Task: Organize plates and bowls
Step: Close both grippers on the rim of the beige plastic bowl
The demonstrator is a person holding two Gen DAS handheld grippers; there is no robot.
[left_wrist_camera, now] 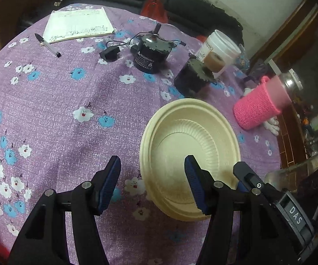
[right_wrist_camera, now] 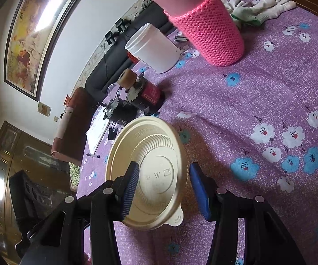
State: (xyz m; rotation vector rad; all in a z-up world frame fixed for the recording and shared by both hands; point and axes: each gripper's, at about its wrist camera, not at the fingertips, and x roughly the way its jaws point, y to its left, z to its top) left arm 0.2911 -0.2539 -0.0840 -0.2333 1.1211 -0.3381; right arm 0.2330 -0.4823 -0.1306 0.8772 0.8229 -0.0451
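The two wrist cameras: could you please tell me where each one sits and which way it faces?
Left wrist: on the left gripper, above the table, looking down across the purple floral tablecloth at the cream bowl; its blue-padded fingers and part of the right gripper show.
Right wrist: on the right gripper, rolled sideways, facing the bowl's underside between open fingers, with sofa and painting beyond.
Shared: bowl, pink knitted cup sleeve, white tub, tablecloth.
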